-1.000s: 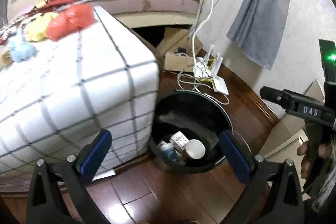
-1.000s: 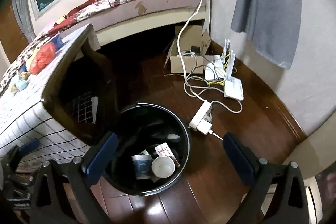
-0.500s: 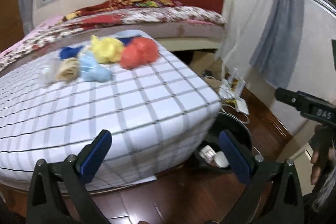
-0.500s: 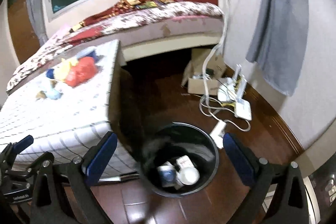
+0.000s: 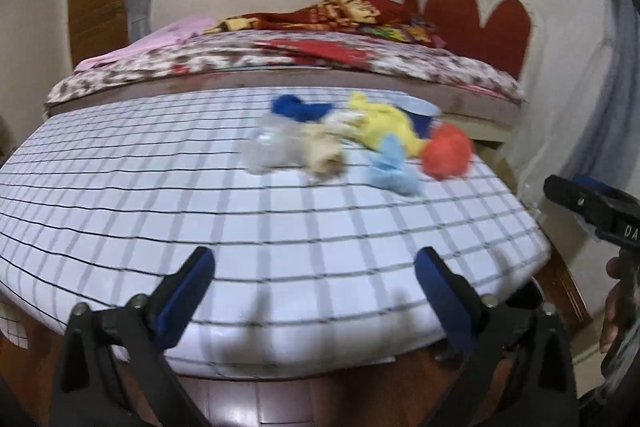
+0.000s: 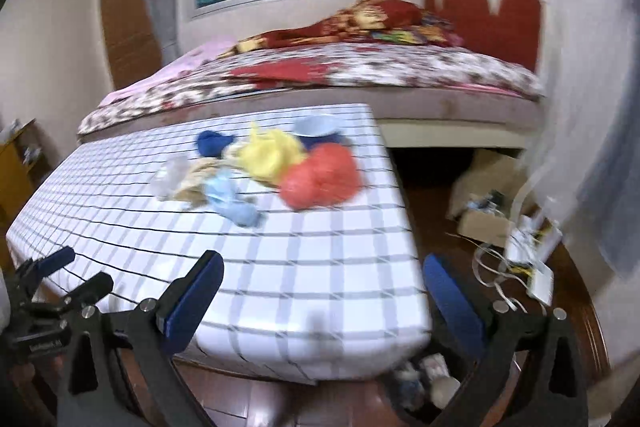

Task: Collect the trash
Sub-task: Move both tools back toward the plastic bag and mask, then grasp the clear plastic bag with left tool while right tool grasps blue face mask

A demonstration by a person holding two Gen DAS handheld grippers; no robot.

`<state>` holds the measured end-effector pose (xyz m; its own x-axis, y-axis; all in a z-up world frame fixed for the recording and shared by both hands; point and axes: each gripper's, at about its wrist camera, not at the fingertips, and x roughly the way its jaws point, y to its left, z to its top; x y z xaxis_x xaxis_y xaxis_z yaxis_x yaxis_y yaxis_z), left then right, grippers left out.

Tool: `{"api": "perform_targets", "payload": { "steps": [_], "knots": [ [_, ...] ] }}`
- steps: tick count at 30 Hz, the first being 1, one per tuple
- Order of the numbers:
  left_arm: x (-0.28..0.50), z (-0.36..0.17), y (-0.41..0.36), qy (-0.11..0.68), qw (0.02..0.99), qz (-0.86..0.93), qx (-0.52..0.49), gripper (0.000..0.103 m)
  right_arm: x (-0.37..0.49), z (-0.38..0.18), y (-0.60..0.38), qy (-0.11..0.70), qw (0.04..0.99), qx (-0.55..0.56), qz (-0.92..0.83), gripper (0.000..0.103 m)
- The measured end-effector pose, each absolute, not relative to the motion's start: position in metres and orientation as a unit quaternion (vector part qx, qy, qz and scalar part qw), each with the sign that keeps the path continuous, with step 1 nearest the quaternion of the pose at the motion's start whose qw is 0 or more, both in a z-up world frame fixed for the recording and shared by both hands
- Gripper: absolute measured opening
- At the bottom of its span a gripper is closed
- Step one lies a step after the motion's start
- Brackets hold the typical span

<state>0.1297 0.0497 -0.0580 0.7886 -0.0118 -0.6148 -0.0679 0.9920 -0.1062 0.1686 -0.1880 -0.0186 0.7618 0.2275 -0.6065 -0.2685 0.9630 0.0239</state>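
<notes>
Left wrist view: left gripper (image 5: 314, 293), fingers empty and closing; right gripper (image 6: 322, 297) spread empty above crumpled trash (image 6: 320, 175) on checked surface (image 6: 280, 259).

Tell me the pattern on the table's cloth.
White tablecloth with a grey-black grid; right wrist view.

Black hand-held gripper (image 5: 316, 291) frames, blue finger pads (image 5: 184, 295), silver screws.

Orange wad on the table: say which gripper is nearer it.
Right. The right gripper faces the orange wad almost head-on; the left gripper, jaws closing on nothing, sits farther off, the wad up to its right.
</notes>
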Motion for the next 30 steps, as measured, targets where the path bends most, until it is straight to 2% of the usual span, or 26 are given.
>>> {"api": "perform_targets", "payload": {
  "steps": [2, 11, 16, 21, 23, 28, 30],
  "knots": [
    [0.143, -0.063, 0.069, 0.331, 0.941, 0.018, -0.066, 0.088, 0.183, -0.024, -0.164, 0.325, 0.933, -0.043, 0.149, 0.093],
    [0.198, -0.078, 0.104, 0.348, 0.935, 0.012, -0.062, 0.070, 0.245, -0.064, -0.102, 0.370, 0.909, -0.084, 0.172, 0.076],
    [0.235, -0.090, 0.110, 0.357, 0.932, 0.003, -0.061, 0.069, 0.274, -0.083, -0.089, 0.387, 0.900, -0.097, 0.174, 0.074],
    [0.265, -0.094, 0.110, 0.354, 0.933, -0.011, -0.061, 0.069, 0.294, -0.096, -0.082, 0.396, 0.895, -0.104, 0.178, 0.066],
    [0.275, -0.096, 0.109, 0.366, 0.928, -0.019, -0.066, 0.067, 0.301, -0.098, -0.079, 0.401, 0.892, -0.103, 0.181, 0.055],
    [0.290, -0.092, 0.109, 0.368, 0.927, -0.032, -0.070, 0.064, 0.311, -0.098, -0.076, 0.405, 0.890, -0.096, 0.187, 0.044],
    [0.296, -0.097, 0.109, 0.384, 0.920, -0.034, -0.069, 0.055, 0.313, -0.100, -0.075, 0.408, 0.888, -0.091, 0.192, 0.036]
  ]
}}
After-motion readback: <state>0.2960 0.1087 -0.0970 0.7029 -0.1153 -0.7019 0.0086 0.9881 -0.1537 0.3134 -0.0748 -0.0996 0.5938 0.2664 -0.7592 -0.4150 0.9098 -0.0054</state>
